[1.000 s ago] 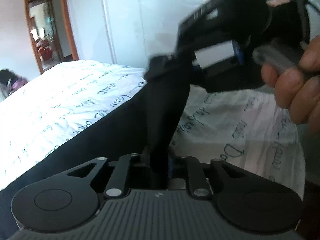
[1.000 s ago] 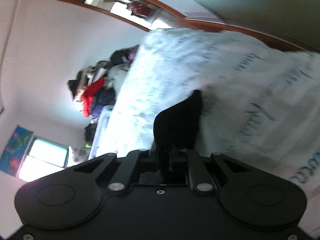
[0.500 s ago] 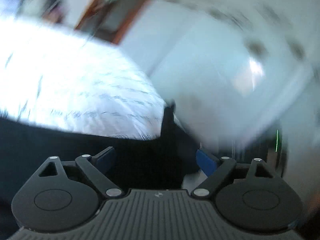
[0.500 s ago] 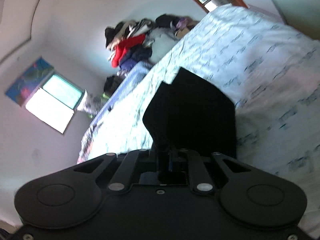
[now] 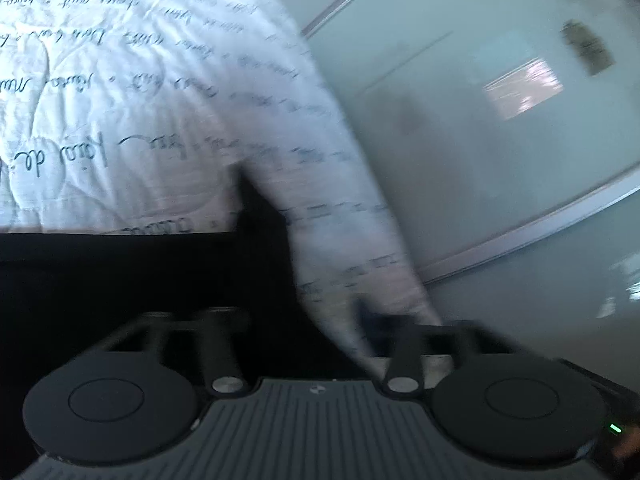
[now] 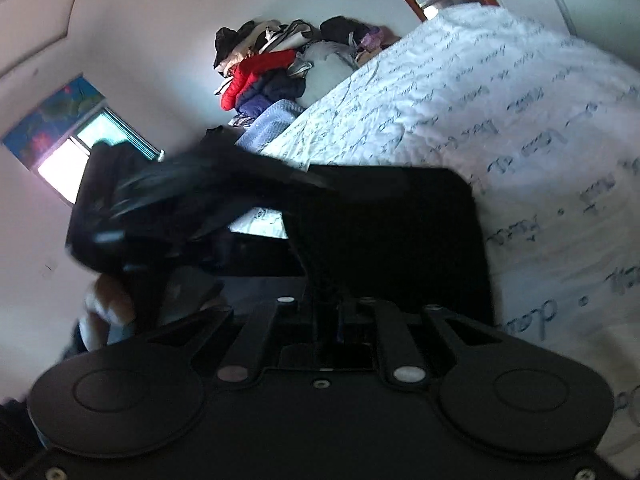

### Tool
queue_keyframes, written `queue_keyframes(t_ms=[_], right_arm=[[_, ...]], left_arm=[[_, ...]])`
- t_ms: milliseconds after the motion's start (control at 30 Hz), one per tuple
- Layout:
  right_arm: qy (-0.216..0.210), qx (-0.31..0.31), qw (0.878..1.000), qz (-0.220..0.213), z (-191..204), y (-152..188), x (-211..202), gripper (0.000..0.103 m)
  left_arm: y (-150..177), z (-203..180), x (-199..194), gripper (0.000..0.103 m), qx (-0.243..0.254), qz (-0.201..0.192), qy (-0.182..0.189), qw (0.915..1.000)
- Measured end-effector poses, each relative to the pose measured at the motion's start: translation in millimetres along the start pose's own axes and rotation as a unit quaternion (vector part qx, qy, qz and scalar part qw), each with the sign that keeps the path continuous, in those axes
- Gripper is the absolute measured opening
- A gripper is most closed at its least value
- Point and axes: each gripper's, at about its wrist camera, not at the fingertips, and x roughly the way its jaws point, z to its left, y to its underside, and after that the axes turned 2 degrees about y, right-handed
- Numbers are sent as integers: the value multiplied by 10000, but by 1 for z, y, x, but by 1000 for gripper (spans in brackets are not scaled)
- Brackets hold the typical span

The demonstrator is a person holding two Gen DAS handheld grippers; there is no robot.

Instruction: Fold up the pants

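Observation:
The black pants (image 6: 392,224) lie on a white bedspread with script print (image 6: 500,112). My right gripper (image 6: 330,316) is shut on a fold of the pants that rises from between its jaws. In the left wrist view the pants (image 5: 132,276) spread dark across the bed to the left. My left gripper (image 5: 312,320) has its jaws wide apart, and the fabric lies between and below them, not pinched. The left gripper also shows blurred in the right wrist view (image 6: 140,216), at the far side of the pants.
A pile of clothes (image 6: 276,64) sits at the far end of the bed, with a window (image 6: 92,148) on the wall. The bed edge (image 5: 360,208) drops off beside a pale wardrobe front (image 5: 500,120).
My left gripper was shut on the pants and has opened, letting the fabric go. Both cameras have swung; the right gripper kept its hold and lowered the pants onto the bed.

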Motion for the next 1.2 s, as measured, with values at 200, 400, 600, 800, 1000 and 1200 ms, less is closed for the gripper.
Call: queue_keyframes(t_ms=[200,400,600,800,1000,1200], right_arm=[[-1052,2053,9672,-1066,-57,38,-49,72],[-1584,3672,9126,-849,-66,79,-39,72],[-1472,4186,8939,-640,-65,90,-4,71],[-1300,4693,8640,-1279,-84,86,8,29],[-1203,4290,8886,-1089,-46,79,26,8],[-1352,4080,9020,-405,11,87,73,8]], left_arm=[[1,13,-7,1,-52,-85,14,9999],[6,6,-19,1,274,-267,-29,9993],[5,3,-23,1,189,-274,78,9994],[4,4,-42,1,433,-440,-56,9981],[9,30,-85,1,496,-520,-284,9970],[25,76,-156,1,531,-672,-723,9937]])
